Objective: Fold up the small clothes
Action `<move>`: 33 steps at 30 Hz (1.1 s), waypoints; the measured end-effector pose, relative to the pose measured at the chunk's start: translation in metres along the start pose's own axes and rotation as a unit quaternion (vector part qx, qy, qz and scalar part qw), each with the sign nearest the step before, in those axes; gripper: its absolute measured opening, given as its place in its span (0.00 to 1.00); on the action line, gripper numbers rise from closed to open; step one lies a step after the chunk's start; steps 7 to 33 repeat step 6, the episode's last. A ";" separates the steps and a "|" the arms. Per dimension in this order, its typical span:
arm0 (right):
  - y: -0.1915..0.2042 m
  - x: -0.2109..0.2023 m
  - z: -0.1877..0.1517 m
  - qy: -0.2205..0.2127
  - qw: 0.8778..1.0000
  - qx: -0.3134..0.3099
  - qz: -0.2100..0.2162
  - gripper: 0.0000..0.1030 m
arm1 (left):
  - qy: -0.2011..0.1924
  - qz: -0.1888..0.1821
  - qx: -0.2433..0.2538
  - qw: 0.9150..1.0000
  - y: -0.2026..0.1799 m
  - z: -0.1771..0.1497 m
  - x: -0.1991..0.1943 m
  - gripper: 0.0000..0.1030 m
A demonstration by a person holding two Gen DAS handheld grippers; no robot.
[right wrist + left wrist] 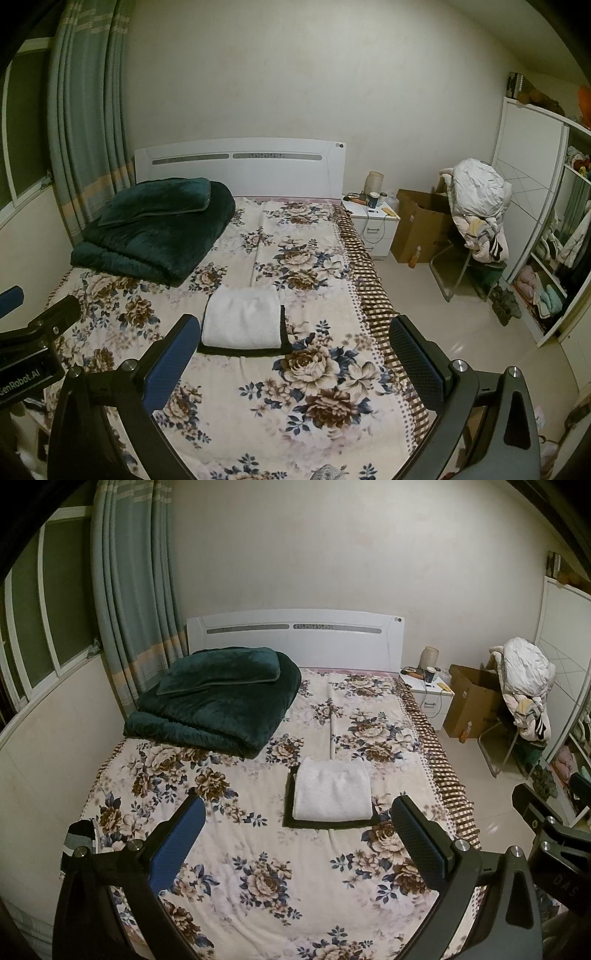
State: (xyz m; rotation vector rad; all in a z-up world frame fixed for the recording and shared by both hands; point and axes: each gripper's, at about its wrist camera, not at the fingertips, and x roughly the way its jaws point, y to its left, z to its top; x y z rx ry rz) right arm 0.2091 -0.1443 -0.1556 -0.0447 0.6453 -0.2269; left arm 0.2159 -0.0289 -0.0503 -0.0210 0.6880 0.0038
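Two grippers held above a bed with folded clothes on it

The left gripper (297, 812) and right gripper (295, 332) both hover with jaws spread wide, grasping nothing. A folded white garment (332, 792) lies on a folded dark garment (291, 819) mid-bed on the floral bedspread (258, 867). A green blanket (218, 698) sits far left by the headboard (295, 637).
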 end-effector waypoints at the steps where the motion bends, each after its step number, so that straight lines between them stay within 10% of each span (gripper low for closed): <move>1: 0.000 -0.001 -0.001 -0.001 1.000 0.000 0.000 1.00 | -0.001 0.000 0.000 1.000 0.000 0.000 0.000 1.00; 33: 0.000 -0.001 -0.002 -0.001 1.000 0.000 -0.001 1.00 | -0.006 0.001 0.001 1.000 0.000 0.002 -0.002 1.00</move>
